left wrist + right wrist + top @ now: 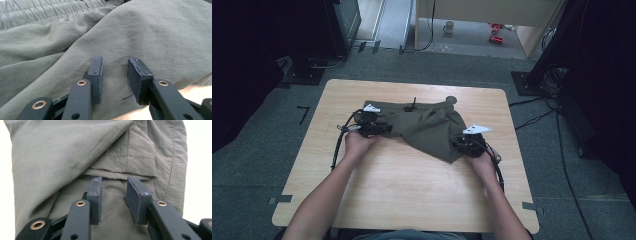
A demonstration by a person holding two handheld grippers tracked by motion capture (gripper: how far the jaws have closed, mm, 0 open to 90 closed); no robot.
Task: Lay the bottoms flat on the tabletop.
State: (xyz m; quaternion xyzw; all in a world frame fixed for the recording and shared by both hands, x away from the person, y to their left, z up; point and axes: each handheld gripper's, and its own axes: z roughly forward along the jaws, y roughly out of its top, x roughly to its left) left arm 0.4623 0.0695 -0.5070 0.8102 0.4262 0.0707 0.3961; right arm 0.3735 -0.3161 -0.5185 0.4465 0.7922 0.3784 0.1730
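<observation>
Olive shorts (424, 127): crumpled on the far half of the wooden table (407, 190), elastic waistband toward the far edge.
Left gripper (379, 129): at the garment's left edge, jaws partly apart, cloth beneath the gap, pads not pressing.
Right gripper (462, 144): at the near-right corner, jaws partly apart over a stitched fold, nothing pinched.
Pads (96, 75): dark, worn.

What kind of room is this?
Probably a workroom or lab, not a home: a light wooden table stands on grey carpet, black cables trail over the floor, and dark equipment stands crowd round it.
</observation>
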